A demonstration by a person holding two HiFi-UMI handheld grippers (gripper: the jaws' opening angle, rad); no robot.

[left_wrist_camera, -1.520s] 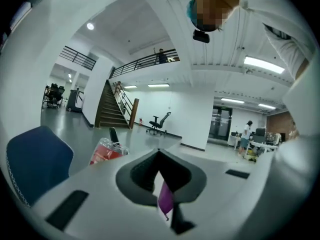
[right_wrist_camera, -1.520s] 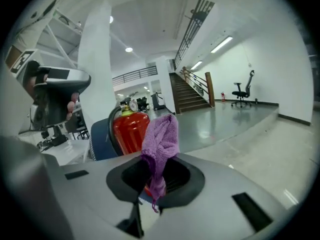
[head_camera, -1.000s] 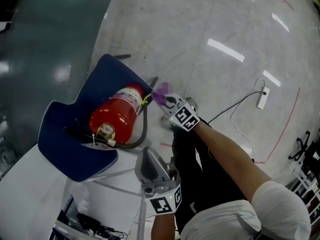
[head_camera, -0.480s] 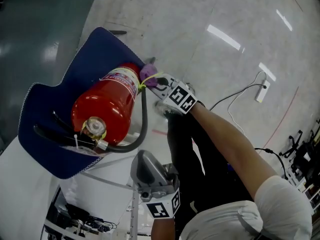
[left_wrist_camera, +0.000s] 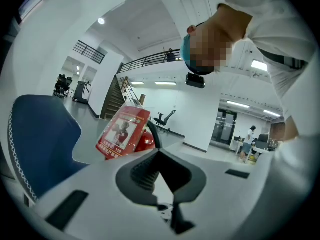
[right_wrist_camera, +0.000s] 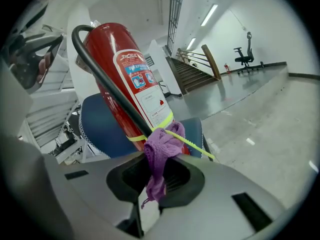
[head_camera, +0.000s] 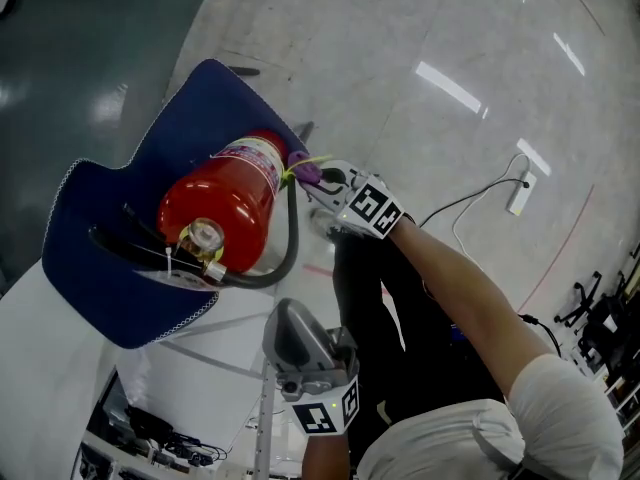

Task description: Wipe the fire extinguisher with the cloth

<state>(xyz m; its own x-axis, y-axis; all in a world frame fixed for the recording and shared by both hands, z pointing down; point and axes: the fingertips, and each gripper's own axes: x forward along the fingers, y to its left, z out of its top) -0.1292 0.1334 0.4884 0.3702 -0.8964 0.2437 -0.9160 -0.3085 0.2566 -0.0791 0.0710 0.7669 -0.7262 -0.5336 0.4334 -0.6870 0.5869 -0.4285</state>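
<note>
A red fire extinguisher (head_camera: 235, 203) lies tilted on a blue chair (head_camera: 110, 288), valve end towards me, with its black hose (head_camera: 290, 253) curving along the side. My right gripper (head_camera: 325, 180) is shut on a purple cloth (head_camera: 303, 168) and holds it against the cylinder's lower end by a yellow tie. In the right gripper view the cloth (right_wrist_camera: 162, 146) hangs bunched between the jaws in front of the extinguisher (right_wrist_camera: 132, 79). My left gripper (head_camera: 292, 336) hangs below the chair, jaws together, holding nothing. The left gripper view shows the extinguisher (left_wrist_camera: 142, 141) ahead, apart from that gripper.
A white power strip (head_camera: 517, 195) with its cable lies on the shiny floor to the right. A white table (head_camera: 60, 368) stands at the lower left, under the chair's edge. The person's dark trouser legs are beneath the right arm.
My right gripper has brought the purple cloth from just off the extinguisher's lower end up against it. The left gripper has stayed where it was.
</note>
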